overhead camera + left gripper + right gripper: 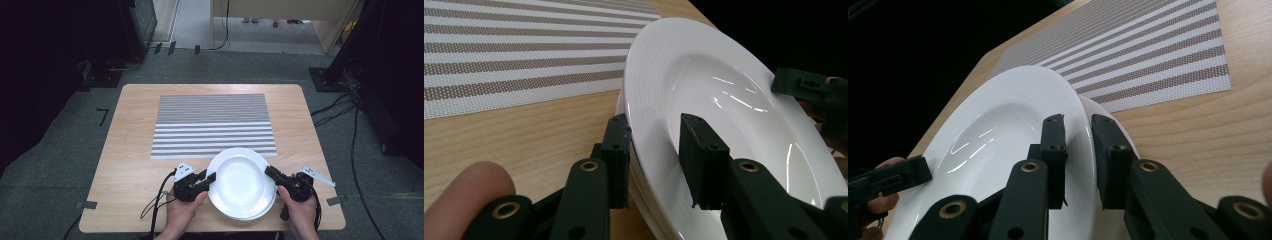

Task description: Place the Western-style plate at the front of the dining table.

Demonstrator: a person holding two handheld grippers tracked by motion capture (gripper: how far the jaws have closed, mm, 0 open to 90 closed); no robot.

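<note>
Overhead, a white plate (241,182) sits at the near edge of the wooden worktop (130,150), its far rim overlapping a striped placemat (212,125). The left tool (210,178) meets the plate's left rim, the right tool (270,172) its right rim, each held by a hand. Seen from the left tool's own camera, the jaws straddle the plate's rim (644,135), one under, one over, a second plate (649,212) stacked beneath. From the right tool's camera, its jaws likewise bracket the rim (1080,130), with the placemat beyond the plate.
</note>
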